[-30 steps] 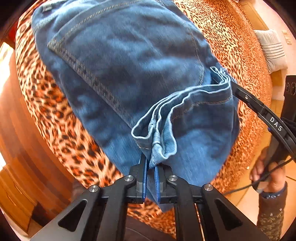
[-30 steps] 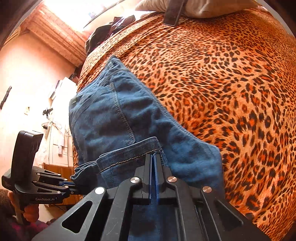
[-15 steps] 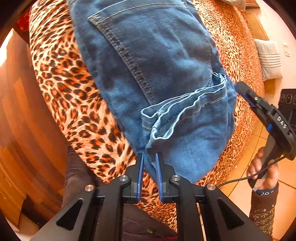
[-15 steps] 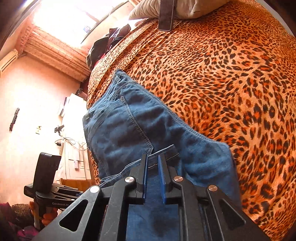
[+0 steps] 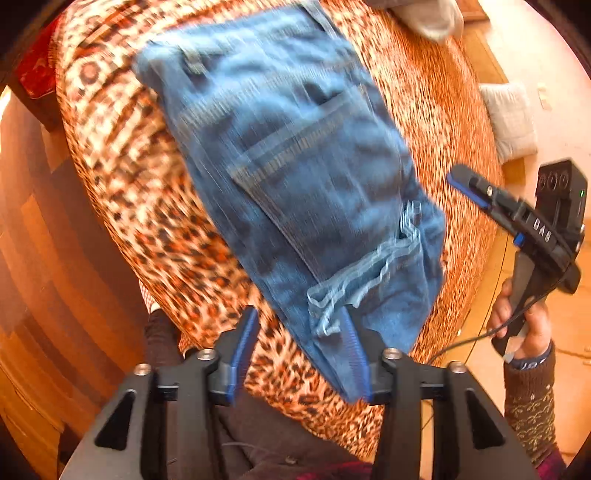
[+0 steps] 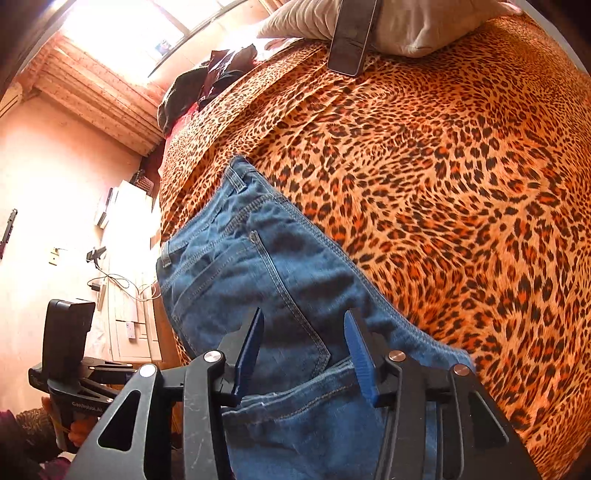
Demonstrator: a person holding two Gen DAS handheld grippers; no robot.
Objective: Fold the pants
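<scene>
The blue jeans [image 5: 295, 166] lie folded on the leopard-print bed cover [image 5: 122, 177], leg hems [image 5: 365, 262] resting on top near the bed's front edge. My left gripper [image 5: 298, 317] hovers just off that edge, its jaws opening; the cloth lies below them and the pads do not press it. In the right wrist view the jeans [image 6: 258, 266] show a back pocket and waistband. My right gripper [image 6: 304, 317] hangs above the folded end, jaws opening, gripping nothing. A hand holds the right gripper [image 5: 476, 188] off the jeans' right side; the left wrist view is blurred.
A pale pillow [image 6: 406, 26] with a dark phone [image 6: 351, 37] leaning on it sits at the far end of the bed, beside a dark clothes pile [image 6: 207, 81]. A white cabinet [image 6: 125, 258] stands by the wall. A grey cushion [image 5: 513, 118] lies on the floor.
Both grippers were shut on the leg hems, then let go. Their jaws have spread and both have drawn back and up; the hems now rest on the folded jeans.
</scene>
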